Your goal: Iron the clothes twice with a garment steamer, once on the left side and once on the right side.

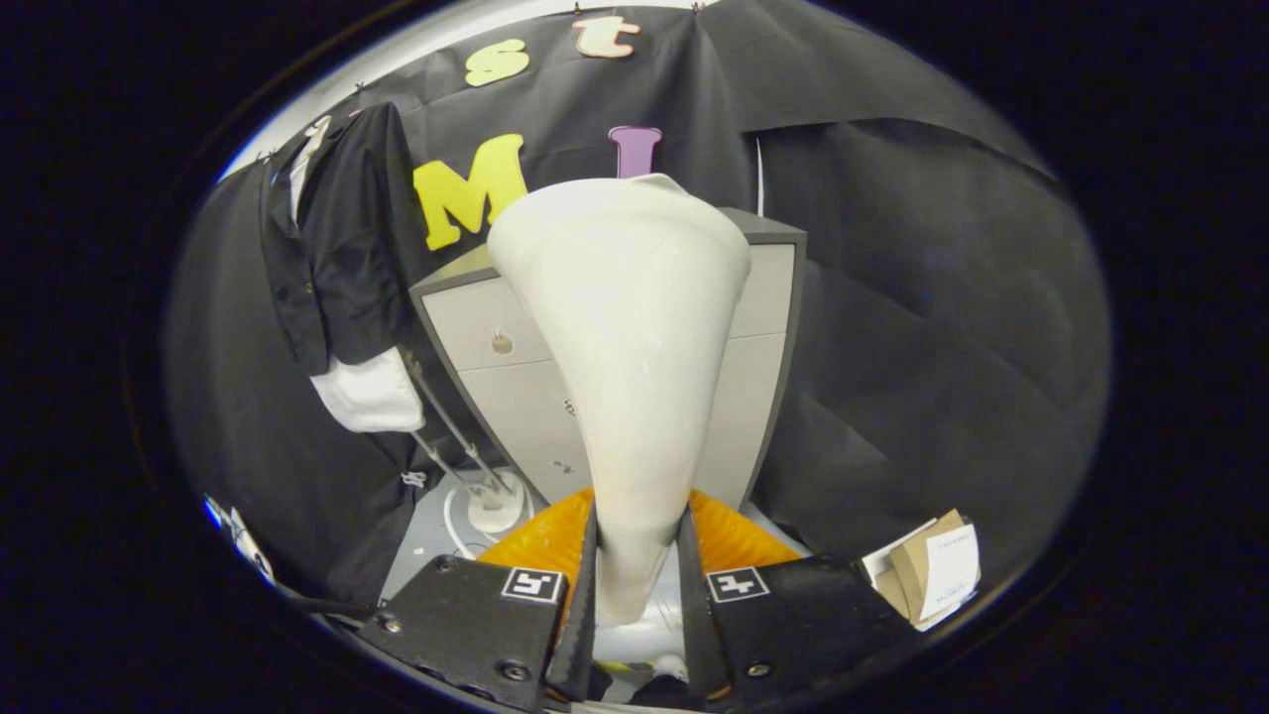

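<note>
The garment steamer [630, 377] stood upright between the gripper's [634, 585] two fingers, which pressed on its narrow handle from both sides, its broad white head rising ahead of them. The black garment [332, 258] hung well off to the left against the booth wall, above a thin stand [461, 446], apart from the steamer. A grey drawer cabinet [768, 297] stood behind, an orange object [540, 540] below. The tapered handle looked smooth; a swing toward the garment might let it slip or twist within the grip.
</note>
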